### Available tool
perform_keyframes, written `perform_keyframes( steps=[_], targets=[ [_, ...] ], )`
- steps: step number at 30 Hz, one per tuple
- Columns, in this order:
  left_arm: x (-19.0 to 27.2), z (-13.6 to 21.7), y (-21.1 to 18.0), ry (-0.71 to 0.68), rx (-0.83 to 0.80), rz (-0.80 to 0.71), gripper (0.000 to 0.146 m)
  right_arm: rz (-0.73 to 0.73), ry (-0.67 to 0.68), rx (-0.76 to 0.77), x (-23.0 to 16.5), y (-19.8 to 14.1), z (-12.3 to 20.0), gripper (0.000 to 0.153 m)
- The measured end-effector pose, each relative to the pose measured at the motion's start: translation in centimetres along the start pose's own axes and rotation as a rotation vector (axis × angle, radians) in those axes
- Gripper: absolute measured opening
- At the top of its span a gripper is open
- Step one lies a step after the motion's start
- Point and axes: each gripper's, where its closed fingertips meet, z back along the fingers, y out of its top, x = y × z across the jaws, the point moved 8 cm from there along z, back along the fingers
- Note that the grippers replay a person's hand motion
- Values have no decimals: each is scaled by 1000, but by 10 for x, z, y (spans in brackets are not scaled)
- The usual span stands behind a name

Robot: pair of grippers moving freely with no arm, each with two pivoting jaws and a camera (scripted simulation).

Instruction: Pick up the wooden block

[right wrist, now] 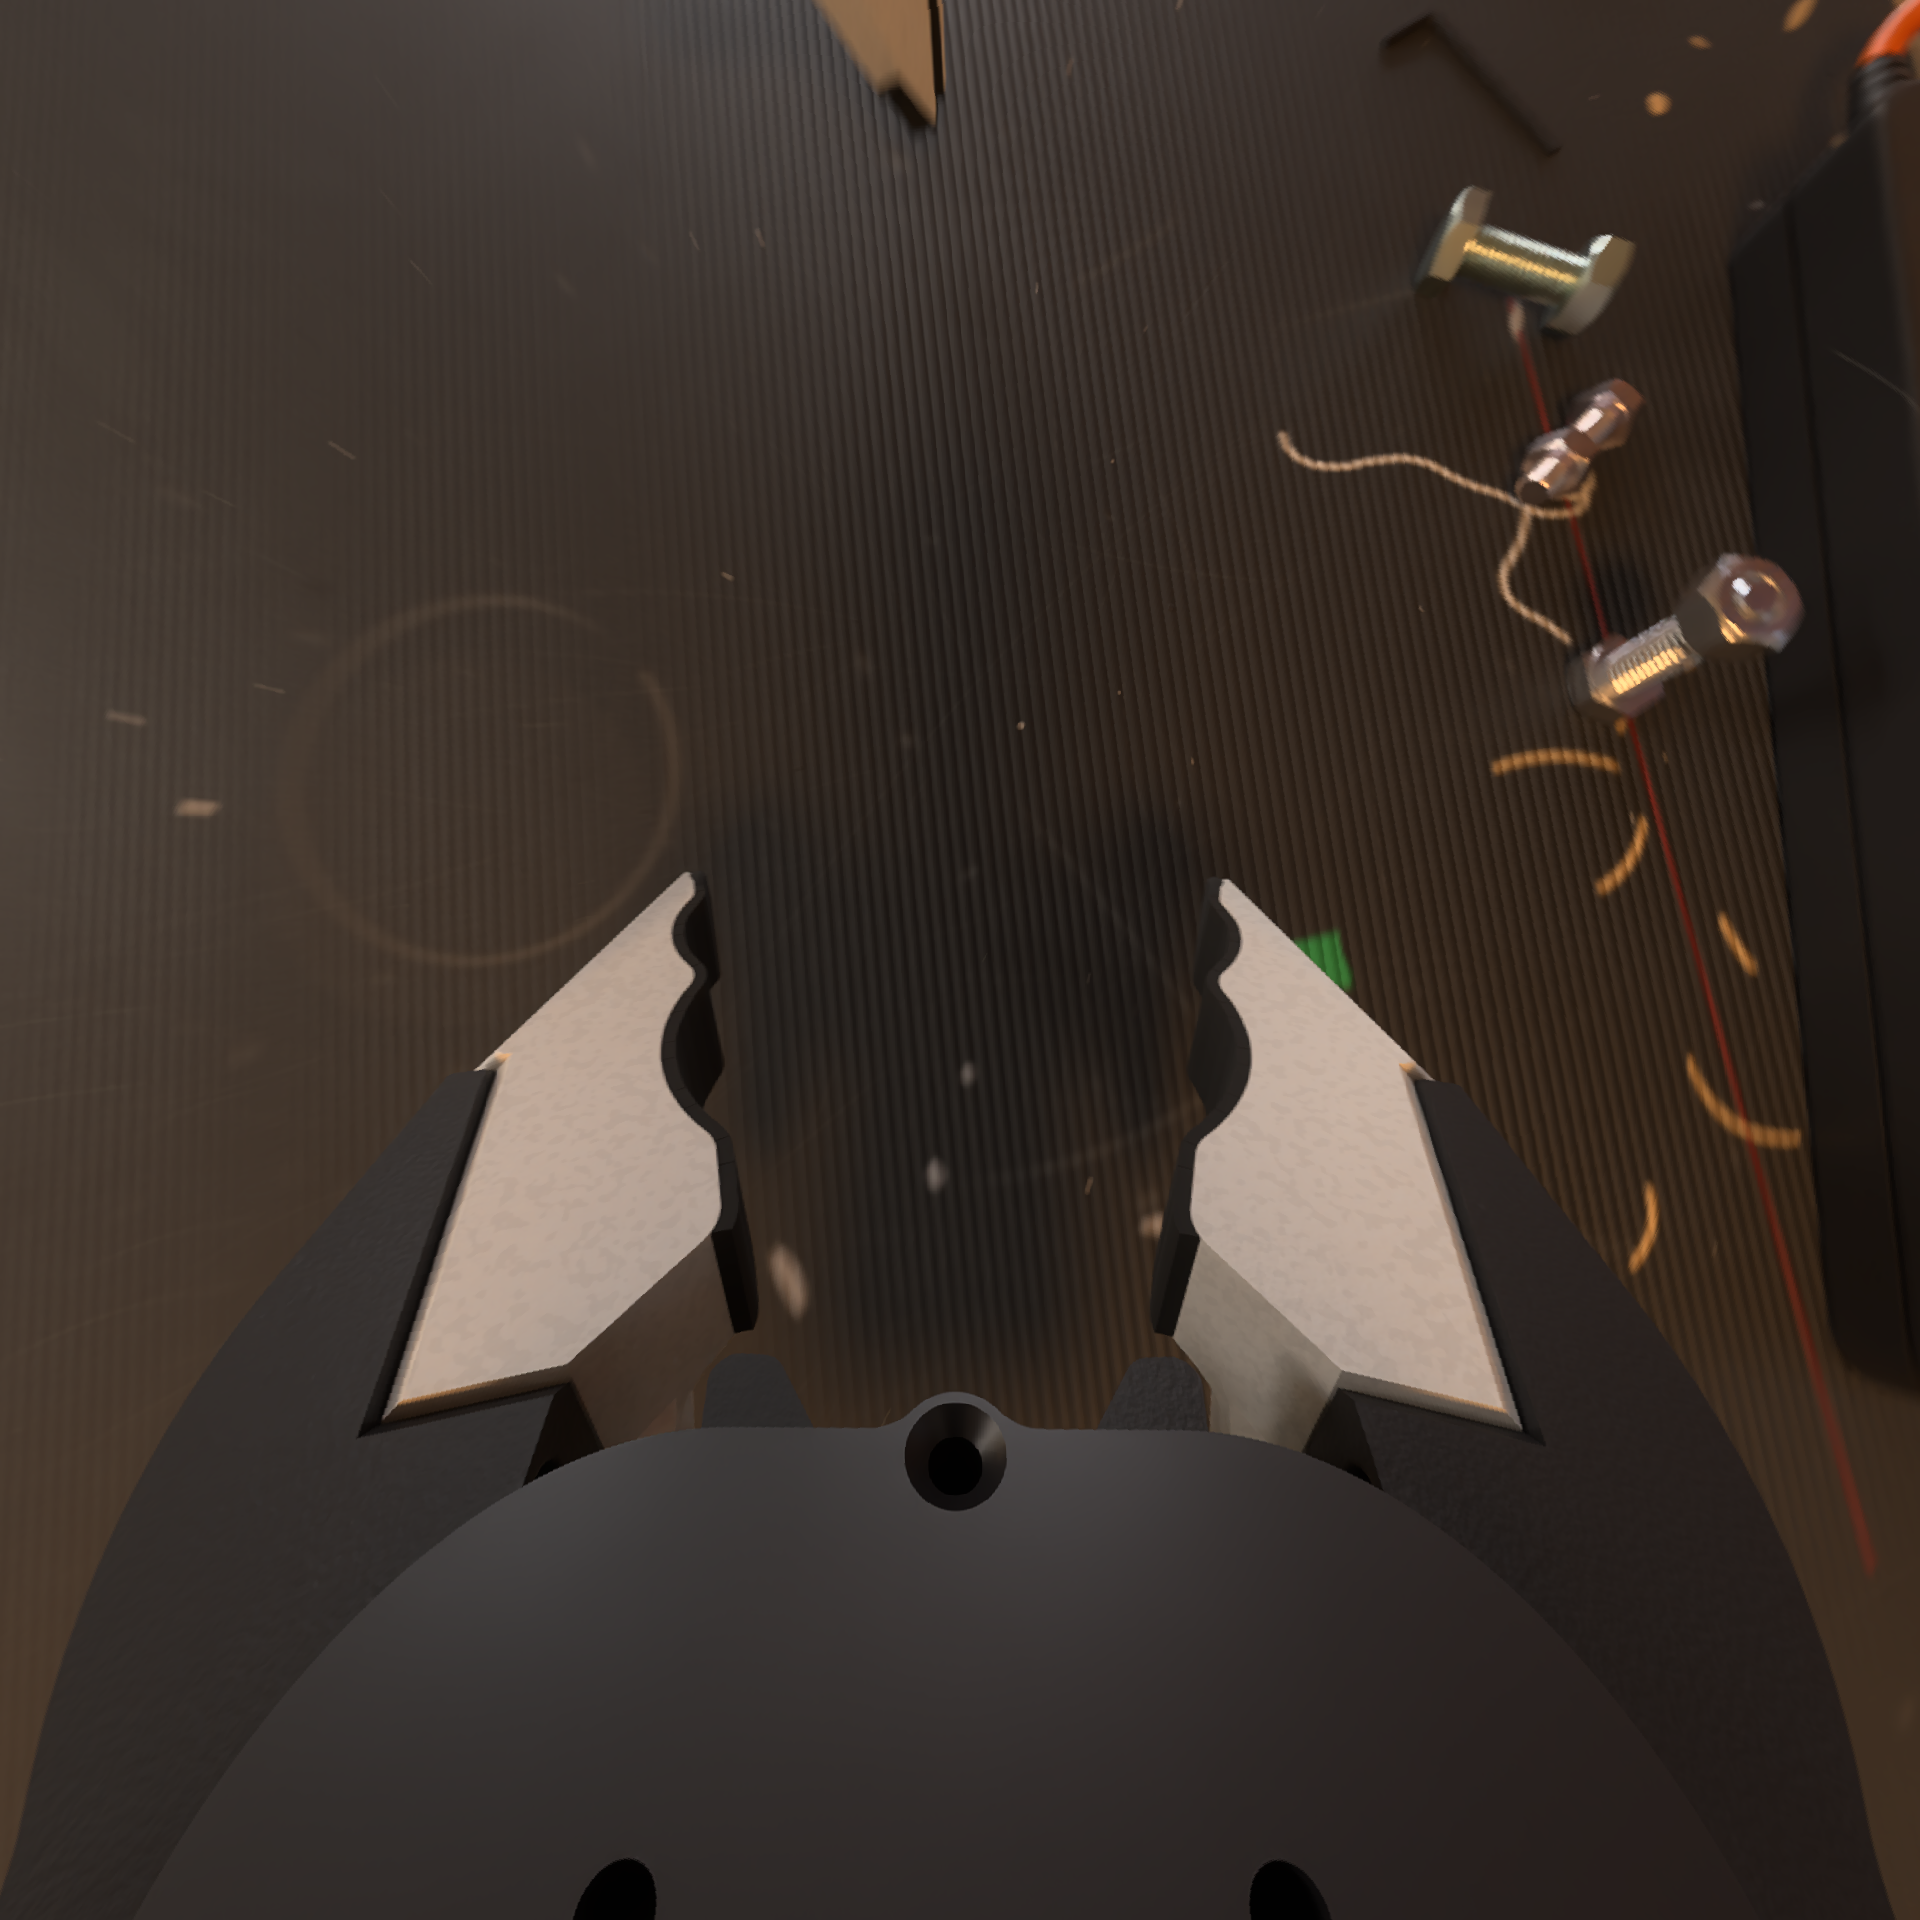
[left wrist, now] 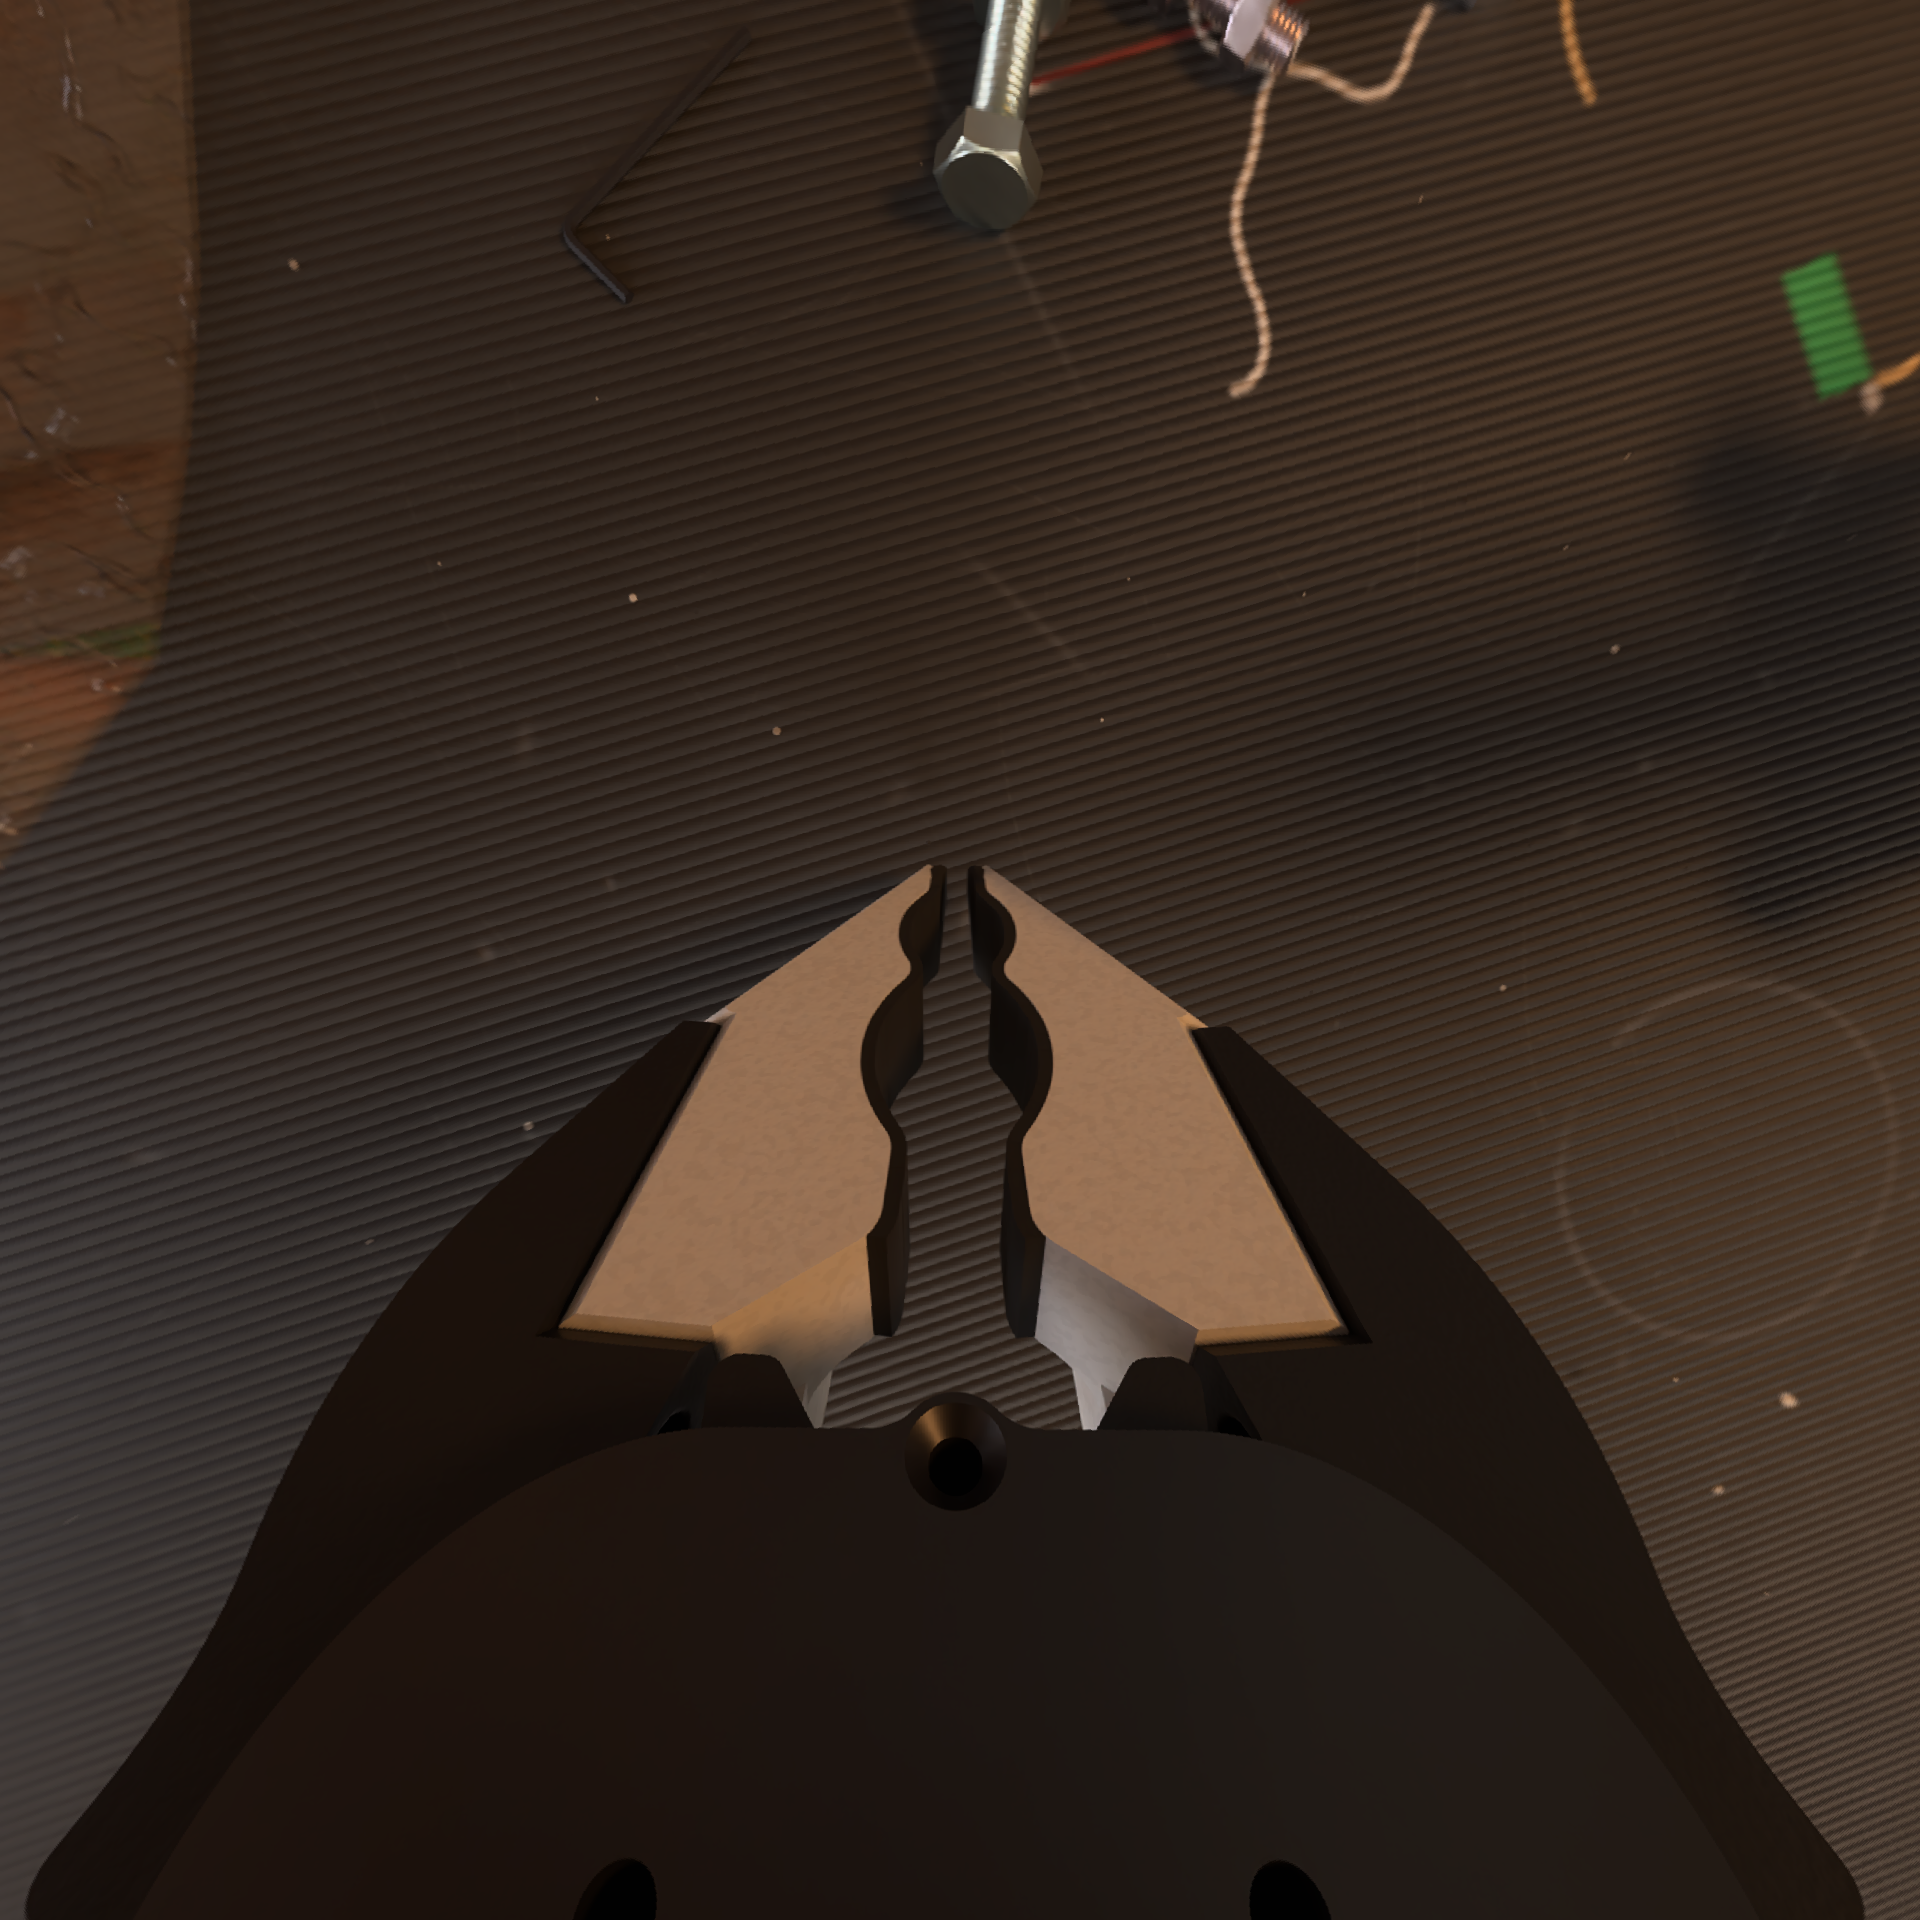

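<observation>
I cannot make out the wooden block for certain in either view. A tan, angular piece (right wrist: 904,52) pokes in at the top edge of the right wrist view. It is mostly cut off, and I cannot tell whether it is the block or the other gripper. My left gripper (left wrist: 956,873) is shut with nothing between its fingertips, and it hovers over the dark ribbed mat (left wrist: 727,623). My right gripper (right wrist: 956,883) is open and empty above the same mat (right wrist: 831,520).
In the left wrist view, a steel bolt (left wrist: 987,125), an Allen key (left wrist: 644,177), string (left wrist: 1257,239), green tape (left wrist: 1829,322) and a wooden surface (left wrist: 83,364). In the right wrist view, three bolts (right wrist: 1517,270), a red wire (right wrist: 1662,831), green tape (right wrist: 1325,956), curled shavings (right wrist: 1735,1112) and a black box (right wrist: 1849,727).
</observation>
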Motion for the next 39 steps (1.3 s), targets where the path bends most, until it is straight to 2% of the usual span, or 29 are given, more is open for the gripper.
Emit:
perform_keyframes(
  steps=[2, 3, 5, 8, 11, 13, 15, 18, 22, 26, 28, 30, 34, 39],
  targets=[
    [6, 3, 4, 50, -24, -49, 10, -112, 49, 92, 0, -4, 37, 86],
    [9, 6, 6, 67, -20, -83, 12, -155, 30, 151, -1, -11, 63, 85],
    [16, 13, 12, 98, 20, -127, 12, -194, -103, 195, -12, -37, 122, 83],
    [26, 24, 22, 61, 94, -141, 12, -285, -318, 124, -49, -105, 194, 72],
    [39, 33, 31, 16, 184, -175, 12, -469, -359, 122, -106, -183, 226, 67],
    [48, 37, 35, -14, 232, -212, 12, -586, -356, 143, -146, -226, 231, 61],
    [57, 39, 39, -47, 265, -242, 12, -644, -378, 179, -180, -251, 231, 52],
    [70, 40, 42, -97, 298, -265, 12, -625, -468, 158, -210, -265, 229, 40],
    [80, 40, 46, -172, 324, -252, 12, -598, -500, 140, -215, -267, 221, 33],
    [81, 38, 45, -165, 311, -259, 12, -608, -448, 112, -207, -267, 213, 29],
    [79, 37, 43, -135, 299, -273, 12, -582, -475, 81, -204, -266, 213, 12],
    [76, 38, 43, -114, 297, -281, 12, -554, -534, 70, -198, -262, 215, 9],
    [74, 43, 44, -140, 327, -258, 12, -571, -723, 99, -157, -248, 217, 9],
    [73, 42, 43, -148, 318, -257, 12, -758, -1022, 32, -75, -249, 204, 9]
  ],
)
